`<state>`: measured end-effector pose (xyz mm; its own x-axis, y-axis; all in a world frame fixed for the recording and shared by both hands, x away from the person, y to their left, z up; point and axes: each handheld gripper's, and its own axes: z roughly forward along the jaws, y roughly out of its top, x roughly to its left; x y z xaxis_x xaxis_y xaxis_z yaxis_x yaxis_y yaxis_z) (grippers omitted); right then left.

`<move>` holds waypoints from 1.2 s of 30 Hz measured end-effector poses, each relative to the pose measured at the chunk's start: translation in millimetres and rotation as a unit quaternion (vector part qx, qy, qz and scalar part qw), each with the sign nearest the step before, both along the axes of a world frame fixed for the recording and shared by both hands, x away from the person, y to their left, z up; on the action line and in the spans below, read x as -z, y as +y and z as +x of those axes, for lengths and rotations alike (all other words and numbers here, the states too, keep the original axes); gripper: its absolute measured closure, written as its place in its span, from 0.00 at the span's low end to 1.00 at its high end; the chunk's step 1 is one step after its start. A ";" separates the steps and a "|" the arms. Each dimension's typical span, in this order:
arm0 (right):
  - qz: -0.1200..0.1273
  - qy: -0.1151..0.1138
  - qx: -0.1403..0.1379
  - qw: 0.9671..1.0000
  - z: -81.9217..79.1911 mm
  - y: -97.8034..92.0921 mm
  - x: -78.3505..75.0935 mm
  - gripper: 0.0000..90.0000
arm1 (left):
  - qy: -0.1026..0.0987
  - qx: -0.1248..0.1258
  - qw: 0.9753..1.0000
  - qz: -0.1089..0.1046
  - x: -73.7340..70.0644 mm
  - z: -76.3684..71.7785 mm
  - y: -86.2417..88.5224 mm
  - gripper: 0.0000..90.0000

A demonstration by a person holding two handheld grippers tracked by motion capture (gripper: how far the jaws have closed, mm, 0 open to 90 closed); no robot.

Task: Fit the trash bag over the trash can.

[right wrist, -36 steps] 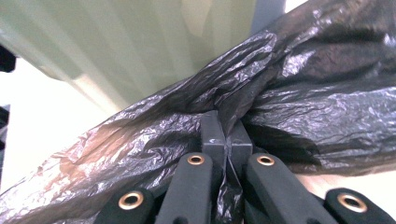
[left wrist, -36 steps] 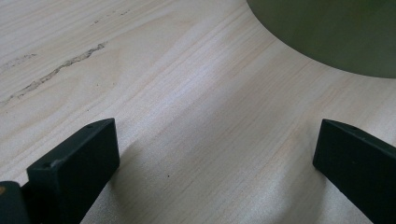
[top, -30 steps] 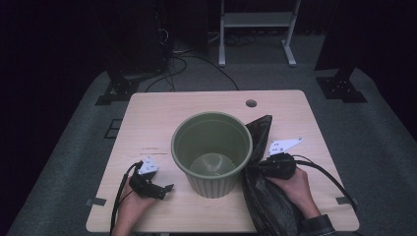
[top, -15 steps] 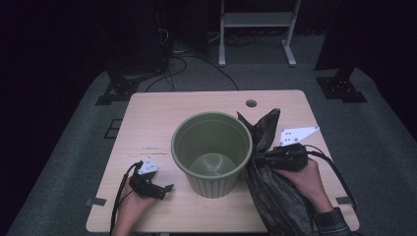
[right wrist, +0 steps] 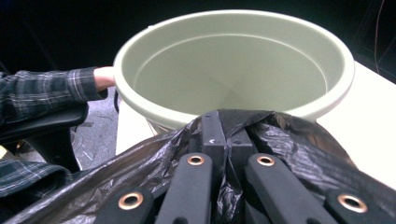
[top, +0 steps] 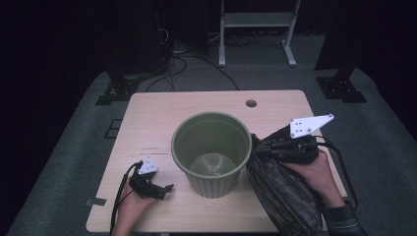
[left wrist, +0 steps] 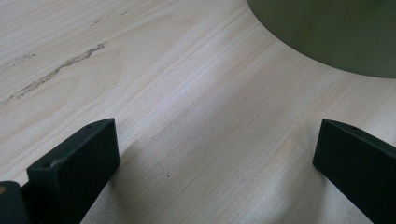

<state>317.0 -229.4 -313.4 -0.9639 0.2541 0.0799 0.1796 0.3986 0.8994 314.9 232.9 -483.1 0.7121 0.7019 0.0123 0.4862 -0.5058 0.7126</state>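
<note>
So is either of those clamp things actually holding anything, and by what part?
The right gripper pinches the black plastic bag by its gathered top edge, beside the green bin. The left gripper is open, holding nothing.

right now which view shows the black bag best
The high view: the black bag shows nearly whole, draped off the table edge beside the green bucket, its top pinched by the right gripper. The right gripper view shows just crumpled film around the shut jaws. The left gripper view shows table and bucket wall.
</note>
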 end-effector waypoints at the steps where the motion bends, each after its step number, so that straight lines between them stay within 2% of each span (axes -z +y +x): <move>1: 0.001 0.000 -0.003 1.000 -0.1 0.6 -2.1 1.00 | 0.000 0.000 1.000 0.000 0.0 0.0 0.0 0.00; 8: 0.013 -0.008 -0.026 1.000 -0.7 7.1 -19.5 1.00 | 0.000 0.000 1.000 0.000 0.0 0.0 0.0 0.00; 15: 0.020 -0.011 -0.051 0.998 3.4 24.0 -36.3 1.00 | -0.001 0.000 1.000 -0.001 0.2 0.0 -0.1 0.00; 23: 0.000 -0.012 -0.085 0.996 12.0 63.6 -52.3 1.00 | -0.001 -0.001 1.000 -0.001 0.2 0.0 -0.2 0.00; 36: -0.010 0.000 -0.119 0.993 23.9 122.7 -56.1 1.00 | -0.001 0.000 1.000 -0.001 0.2 0.1 -0.2 0.00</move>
